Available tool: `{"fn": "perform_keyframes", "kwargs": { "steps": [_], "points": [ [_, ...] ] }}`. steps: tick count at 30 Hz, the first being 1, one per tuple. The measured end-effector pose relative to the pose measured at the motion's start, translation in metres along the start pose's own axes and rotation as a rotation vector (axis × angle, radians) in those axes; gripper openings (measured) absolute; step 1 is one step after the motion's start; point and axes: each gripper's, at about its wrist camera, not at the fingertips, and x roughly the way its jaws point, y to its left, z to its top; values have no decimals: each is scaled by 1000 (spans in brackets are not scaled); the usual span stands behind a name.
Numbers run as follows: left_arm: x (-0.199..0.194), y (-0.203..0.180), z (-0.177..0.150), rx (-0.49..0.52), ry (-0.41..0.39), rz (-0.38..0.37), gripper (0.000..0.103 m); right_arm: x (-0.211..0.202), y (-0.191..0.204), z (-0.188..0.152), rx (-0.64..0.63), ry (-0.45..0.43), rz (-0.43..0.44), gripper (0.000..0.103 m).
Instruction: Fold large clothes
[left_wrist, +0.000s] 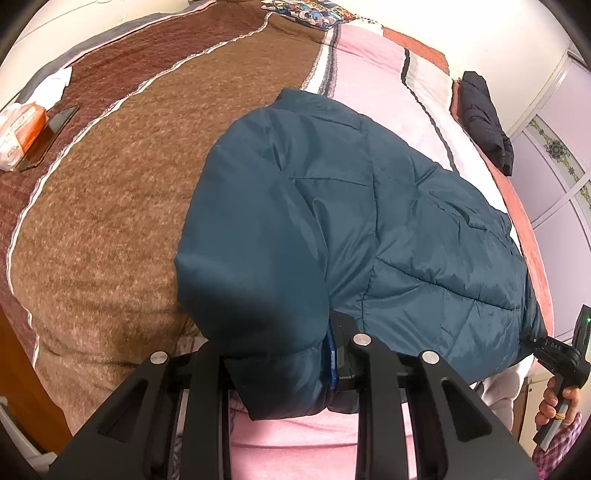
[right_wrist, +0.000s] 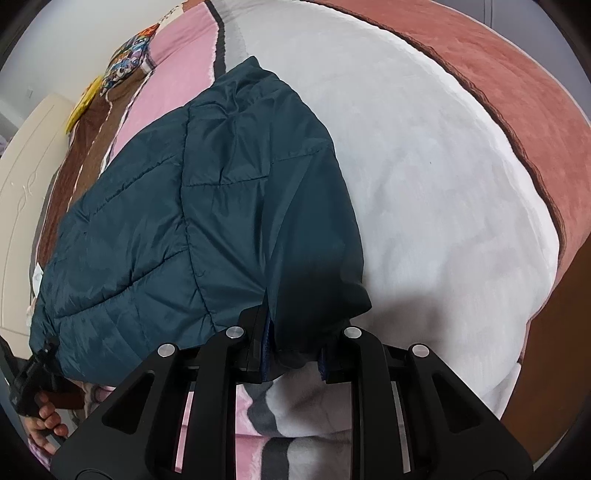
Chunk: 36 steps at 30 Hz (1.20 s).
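Observation:
A teal quilted puffer jacket (left_wrist: 369, 221) lies on the bed, its collar end far from me; it also shows in the right wrist view (right_wrist: 177, 221). Its sleeves are folded in along its sides. My left gripper (left_wrist: 280, 373) is shut on the jacket's near left corner with the sleeve cuff bunched between the jaws. My right gripper (right_wrist: 293, 354) is shut on the near right corner and cuff. The right gripper also appears at the jacket's far edge in the left wrist view (left_wrist: 554, 354), and the left one in the right wrist view (right_wrist: 33, 369).
The bed carries a brown blanket (left_wrist: 110, 206) on the left and a pink, white and salmon cover (right_wrist: 443, 184) on the right. A phone (left_wrist: 51, 133) and a tissue pack (left_wrist: 18, 133) lie far left. A dark garment (left_wrist: 484, 118) sits at the far right edge.

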Motion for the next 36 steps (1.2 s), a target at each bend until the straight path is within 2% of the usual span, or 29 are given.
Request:
{"fn": "perform_keyframes", "kwargs": {
  "steps": [8,13,18,21,26,29,31,32,33,34,35,36],
  "points": [
    [11,8,-3,-23,20,1,26,7,-6,1,0,20,14,21],
    [14,10,-5,-28,20,0,30,13,-9,5,-1,28,-5,31],
    [15,18,-6,-61,27,9,49,16,-14,4,28,42,-6,47],
    [12,28,-6,-99,33,0,59,14,-18,1,28,53,-3,48],
    [-5,44,-9,-132,19,-29,61,-3,-27,-7,29,59,13,50],
    [-17,56,-14,-155,8,-33,62,-24,-34,-10,15,24,-48,50],
    [-28,64,-18,-182,-15,-7,62,-45,-36,-11,-5,-43,-122,50],
    [-36,68,-20,-186,-42,30,62,-57,-33,-11,-29,-86,-163,45],
    [-41,71,-20,-177,-57,55,62,-66,-31,-11,-51,-114,-179,34],
    [-48,73,-22,-158,-69,86,61,-76,-25,-11,-83,-142,-185,30],
    [-55,75,-23,-152,-84,103,57,-84,-16,-9,-111,-155,-172,23],
    [-63,75,-24,-148,-101,97,48,-88,-6,-7,-134,-165,-138,14]
  ]
}}
